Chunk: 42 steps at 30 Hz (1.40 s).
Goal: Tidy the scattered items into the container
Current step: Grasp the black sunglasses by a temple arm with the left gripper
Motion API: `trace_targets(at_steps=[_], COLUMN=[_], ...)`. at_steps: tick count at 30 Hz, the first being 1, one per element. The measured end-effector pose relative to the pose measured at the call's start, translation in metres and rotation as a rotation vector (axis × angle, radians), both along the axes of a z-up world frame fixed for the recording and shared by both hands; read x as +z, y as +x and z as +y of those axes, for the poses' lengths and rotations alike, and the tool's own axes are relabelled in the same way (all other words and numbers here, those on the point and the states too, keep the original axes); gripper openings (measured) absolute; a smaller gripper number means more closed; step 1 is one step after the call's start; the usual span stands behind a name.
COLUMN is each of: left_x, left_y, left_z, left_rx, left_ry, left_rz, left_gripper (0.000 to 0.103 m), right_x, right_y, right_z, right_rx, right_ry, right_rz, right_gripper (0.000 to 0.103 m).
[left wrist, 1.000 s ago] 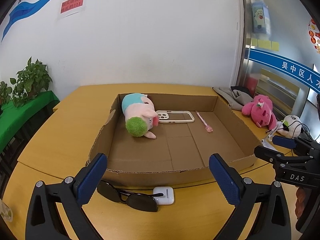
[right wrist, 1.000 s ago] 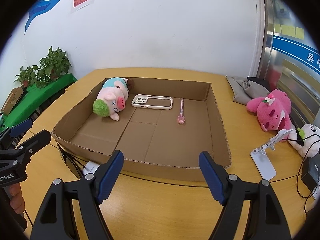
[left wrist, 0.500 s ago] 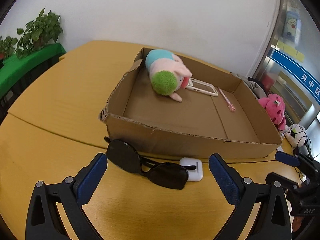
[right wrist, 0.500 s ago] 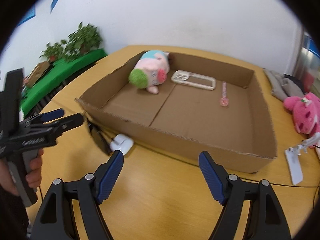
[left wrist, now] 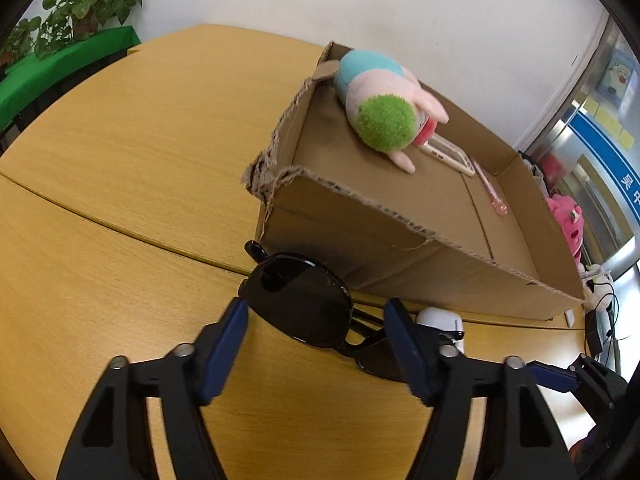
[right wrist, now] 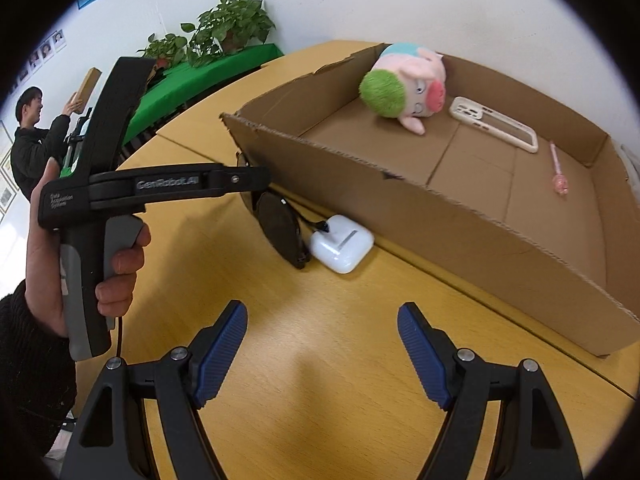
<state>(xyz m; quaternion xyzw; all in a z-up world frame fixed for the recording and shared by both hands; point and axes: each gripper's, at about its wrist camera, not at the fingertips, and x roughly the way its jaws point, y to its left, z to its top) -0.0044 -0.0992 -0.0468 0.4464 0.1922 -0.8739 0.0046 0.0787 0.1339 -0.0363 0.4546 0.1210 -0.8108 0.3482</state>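
Black sunglasses (left wrist: 308, 306) lie on the wooden table against the near wall of the cardboard box (left wrist: 372, 240), beside a white earbud case (left wrist: 440, 318). My left gripper (left wrist: 316, 344) is open, its blue fingers straddling the near lens without gripping it. In the right wrist view the sunglasses (right wrist: 280, 228) and the case (right wrist: 342, 244) lie ahead of my right gripper (right wrist: 322, 354), which is open and empty above bare table. The left gripper's body (right wrist: 160, 188) reaches in from the left there. The box (right wrist: 440, 216) holds a plush pig (right wrist: 404, 84), a phone case (right wrist: 494, 128) and a pink pen (right wrist: 558, 172).
A pink plush toy (left wrist: 568, 228) and cables lie right of the box. Potted plants (right wrist: 224, 28) stand on a green-covered table behind. A person (right wrist: 32, 136) stands at far left. The table (left wrist: 120, 160) stretches left of the box.
Both grippers have moved down and closer to the sunglasses and earbud case. The left gripper's fingers have narrowed and now straddle a lens. The right gripper has swung left toward the case.
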Motion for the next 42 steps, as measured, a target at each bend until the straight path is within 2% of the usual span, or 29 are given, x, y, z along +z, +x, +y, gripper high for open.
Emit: trace_targets(at_steps=[1,8,11,12,13,20,24,26,27,28,29,31,33,36,38,41,42], left_x=[-0.004,-0.008,-0.006,-0.005,-0.004,-0.002,-0.002,-0.002,-0.001,-0.001,-0.001,-0.002,-0.002,-0.003,-0.004,-0.003,0.0], left_y=[-0.002,-0.001,0.002,0.003,0.004,0.012,0.015,0.016,0.016,0.016,0.017,0.018,0.018,0.018,0.018,0.017,0.018], left_z=[0.0,-0.003,-0.007,-0.008,-0.01,-0.021,-0.024,-0.025,-0.026,-0.026,-0.027,-0.029,-0.03,-0.029,-0.027,-0.021,-0.021], left_rx=[-0.011,-0.058,-0.078,-0.082,-0.082,-0.069,-0.065,-0.067,-0.066,-0.064,-0.063,-0.061,-0.059,-0.061,-0.061,-0.049,-0.038], left_ry=[0.0,0.012,0.029,0.031,0.026,0.009,0.017,0.017,0.012,0.008,0.008,0.016,0.027,0.054,0.055,0.059,0.068], left_rz=[-0.017,-0.019,-0.011,-0.009,-0.009,-0.015,-0.016,-0.017,-0.018,-0.019,-0.02,-0.019,-0.017,-0.02,-0.026,-0.026,-0.011], left_gripper=[0.049,0.045,0.036,0.028,0.026,0.024,0.023,0.022,0.022,0.022,0.022,0.022,0.022,0.024,0.031,0.05,0.061], right_x=[-0.001,-0.002,-0.001,-0.001,0.0,0.006,-0.005,-0.015,-0.02,-0.024,-0.028,-0.034,-0.037,-0.041,-0.04,-0.039,-0.039], right_y=[0.001,0.004,0.002,0.001,0.0,-0.009,-0.014,-0.016,-0.017,-0.018,-0.02,-0.025,-0.03,-0.027,-0.022,-0.015,-0.012], right_z=[-0.002,-0.01,-0.013,-0.015,-0.017,-0.058,-0.092,-0.105,-0.111,-0.115,-0.118,-0.119,-0.116,-0.111,-0.107,-0.1,-0.097], right_rx=[0.008,0.041,0.053,0.06,0.069,0.177,0.241,0.272,0.288,0.294,0.29,0.28,0.27,0.254,0.226,0.183,0.17], right_ry=[-0.001,-0.04,-0.046,-0.045,-0.045,-0.03,0.016,0.043,0.055,0.073,0.097,0.115,0.092,0.085,0.083,0.096,0.099], right_rz=[-0.003,-0.009,-0.006,-0.003,0.001,0.06,0.066,0.053,0.038,0.031,0.036,0.013,-0.028,-0.044,-0.044,-0.021,-0.012], right_gripper=[0.077,0.077,0.077,0.077,0.077,0.077,0.077,0.069,0.055,0.047,0.042,0.024,0.022,0.02,0.019,0.019,0.019])
